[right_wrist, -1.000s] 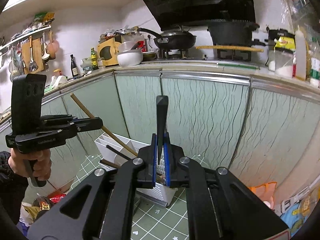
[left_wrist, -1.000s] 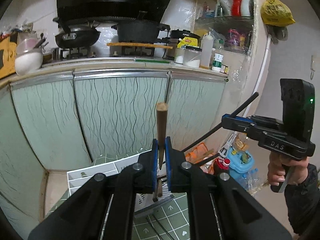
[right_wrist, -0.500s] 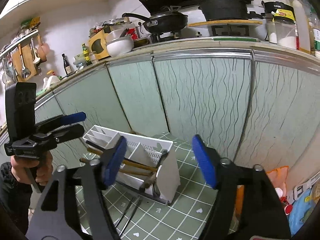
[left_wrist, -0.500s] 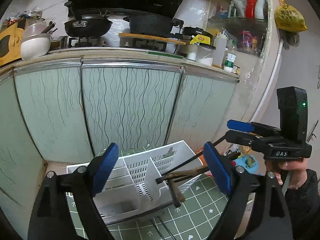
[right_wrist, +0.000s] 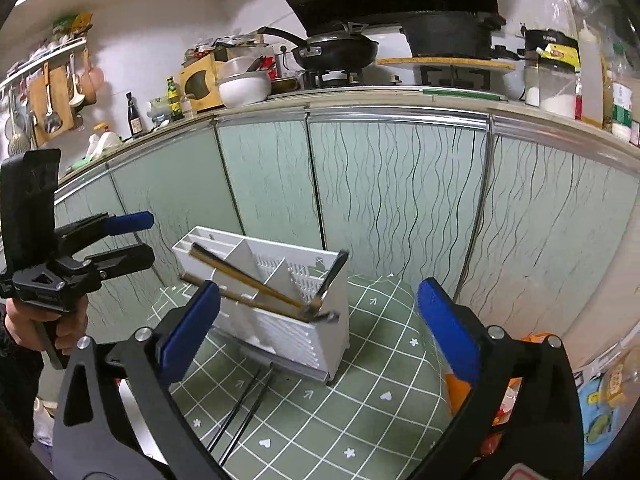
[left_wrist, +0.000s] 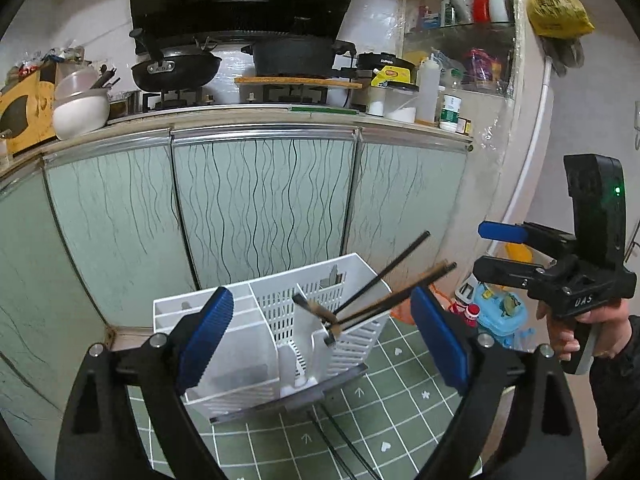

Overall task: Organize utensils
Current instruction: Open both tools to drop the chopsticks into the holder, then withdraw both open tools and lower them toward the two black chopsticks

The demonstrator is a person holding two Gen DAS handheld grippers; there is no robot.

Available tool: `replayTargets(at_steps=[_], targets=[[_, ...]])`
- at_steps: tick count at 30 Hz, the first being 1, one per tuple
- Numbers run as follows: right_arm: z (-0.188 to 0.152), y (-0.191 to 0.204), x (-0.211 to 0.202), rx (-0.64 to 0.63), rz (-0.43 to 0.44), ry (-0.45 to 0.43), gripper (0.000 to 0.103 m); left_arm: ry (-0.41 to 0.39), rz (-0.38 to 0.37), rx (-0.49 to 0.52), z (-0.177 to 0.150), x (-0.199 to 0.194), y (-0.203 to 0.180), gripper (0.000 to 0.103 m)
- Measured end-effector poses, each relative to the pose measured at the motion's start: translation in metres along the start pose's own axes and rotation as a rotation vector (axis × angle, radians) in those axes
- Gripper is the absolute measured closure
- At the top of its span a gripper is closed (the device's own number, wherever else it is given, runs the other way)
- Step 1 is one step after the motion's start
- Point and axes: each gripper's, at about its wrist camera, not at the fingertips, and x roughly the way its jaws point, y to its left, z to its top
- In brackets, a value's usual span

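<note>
A white slotted utensil caddy [left_wrist: 256,344] [right_wrist: 324,344] stands on a green gridded mat [right_wrist: 360,412]. Two brown wooden handles [left_wrist: 400,292] [right_wrist: 240,276] and a black handle [left_wrist: 384,270] [right_wrist: 334,270] lean out of its end compartment. My left gripper [left_wrist: 320,300] hangs just in front of the caddy, its jaws opening wide, with nothing gripped between them. My right gripper [right_wrist: 320,294] is also opening, its blue pads far apart and touching nothing. Each gripper shows in the other's view, the right gripper [left_wrist: 486,250] and the left gripper [right_wrist: 150,238], each held by a hand.
Two thin black chopsticks [right_wrist: 244,408] [left_wrist: 340,440] lie on the mat in front of the caddy. Pale green cabinet doors [left_wrist: 260,216] stand close behind it, under a counter with a wok and a pot. Bottles and a blue toy [left_wrist: 496,312] clutter the floor at the right.
A second ago my left gripper was shut on a wooden handle and my right on a black handle. Both have opened, the utensils now rest in the caddy, and both grippers have sunk.
</note>
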Motion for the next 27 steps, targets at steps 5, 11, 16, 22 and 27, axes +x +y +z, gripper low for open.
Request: replayTargets(at_steps=[5, 11, 16, 22, 27], targets=[[-0.012, 0.014, -0.017, -0.032, -0.020, 0.000, 0.008, -0.014, 0.034, 0.032, -0.011, -0.022, -0.011, 0.011], [-0.030, 0.026, -0.038, -0.041, -0.033, -0.012, 0.008, -0.034, 0.072, 0.071, -0.029, -0.051, -0.026, 0.007], [-0.046, 0.039, -0.053, -0.063, -0.054, -0.013, 0.008, -0.032, 0.106, 0.073, -0.046, -0.065, -0.036, 0.004], [-0.069, 0.049, -0.062, -0.080, -0.074, 0.000, 0.008, -0.011, 0.132, 0.071, -0.070, -0.073, -0.043, 0.004], [-0.092, 0.056, -0.063, -0.103, -0.095, 0.023, 0.008, -0.012, 0.159, 0.042, -0.091, -0.082, -0.037, 0.004]])
